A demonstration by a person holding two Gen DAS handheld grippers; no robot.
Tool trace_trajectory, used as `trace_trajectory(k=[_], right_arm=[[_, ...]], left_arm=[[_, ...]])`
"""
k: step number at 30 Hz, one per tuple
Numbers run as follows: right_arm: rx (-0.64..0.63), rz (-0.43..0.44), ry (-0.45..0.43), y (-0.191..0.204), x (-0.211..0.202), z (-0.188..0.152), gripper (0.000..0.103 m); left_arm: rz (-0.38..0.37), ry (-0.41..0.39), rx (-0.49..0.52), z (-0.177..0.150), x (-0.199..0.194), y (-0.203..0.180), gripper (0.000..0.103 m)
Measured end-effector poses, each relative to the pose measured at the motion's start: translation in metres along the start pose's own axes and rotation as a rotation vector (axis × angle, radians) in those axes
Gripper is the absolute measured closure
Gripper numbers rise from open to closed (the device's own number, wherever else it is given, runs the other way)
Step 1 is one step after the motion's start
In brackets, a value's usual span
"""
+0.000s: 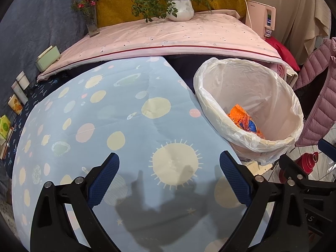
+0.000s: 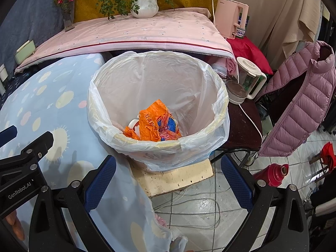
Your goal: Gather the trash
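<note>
A pale bin with a clear plastic liner (image 2: 220, 96) stands on a board beside the table; it also shows in the left wrist view (image 1: 294, 103). Inside lies an orange plastic bag (image 2: 153, 124), also seen in the left wrist view (image 1: 244, 119), with a blue and white item under it. My left gripper (image 1: 169, 166) is open and empty above the light blue patterned tablecloth (image 1: 109, 113). My right gripper (image 2: 168, 168) is open and empty, just in front of the bin. The left gripper's body shows at the left of the right wrist view (image 2: 25, 157).
A pink-covered table (image 2: 130, 35) behind holds a white plant pot (image 2: 146, 6) and a flower vase (image 1: 91, 21). A kettle (image 2: 244, 82), a pink water dispenser (image 2: 231, 16), a pink jacket (image 2: 300, 96), a red thermos (image 2: 273, 173) and floor cables (image 2: 195, 208) stand at right.
</note>
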State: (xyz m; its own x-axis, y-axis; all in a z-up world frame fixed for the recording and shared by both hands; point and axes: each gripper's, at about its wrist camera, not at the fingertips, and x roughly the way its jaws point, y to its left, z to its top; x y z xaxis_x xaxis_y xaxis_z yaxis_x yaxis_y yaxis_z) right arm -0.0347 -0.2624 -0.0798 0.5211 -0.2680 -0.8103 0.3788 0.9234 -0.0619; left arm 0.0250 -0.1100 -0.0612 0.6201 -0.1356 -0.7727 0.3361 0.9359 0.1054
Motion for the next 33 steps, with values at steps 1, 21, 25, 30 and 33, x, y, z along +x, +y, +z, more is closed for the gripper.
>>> trace_trajectory(k=[1, 21, 25, 30, 33], right_arm=[[0.000, 0.000, -0.001, -0.0003, 0.0003, 0.0004, 0.007], [0.000, 0.000, 0.000, -0.0009, 0.0005, 0.0008, 0.007], [0.001, 0.001, 0.000, -0.0011, 0.0005, 0.0005, 0.007], [0.006, 0.000, 0.001, -0.0023, -0.0006, -0.0015, 0.007], [0.010, 0.000, 0.002, -0.0031, -0.0007, -0.0020, 0.007]], left_arm=[[0.000, 0.000, 0.001, 0.0000, 0.0000, 0.0001, 0.011], [0.000, -0.002, 0.003, 0.0008, -0.0001, -0.0008, 0.011], [0.000, -0.002, 0.003, 0.0008, -0.0002, -0.0008, 0.011], [0.000, -0.002, 0.004, 0.0008, -0.0004, -0.0015, 0.011], [0.000, -0.003, 0.008, 0.0017, -0.0009, -0.0033, 0.011]])
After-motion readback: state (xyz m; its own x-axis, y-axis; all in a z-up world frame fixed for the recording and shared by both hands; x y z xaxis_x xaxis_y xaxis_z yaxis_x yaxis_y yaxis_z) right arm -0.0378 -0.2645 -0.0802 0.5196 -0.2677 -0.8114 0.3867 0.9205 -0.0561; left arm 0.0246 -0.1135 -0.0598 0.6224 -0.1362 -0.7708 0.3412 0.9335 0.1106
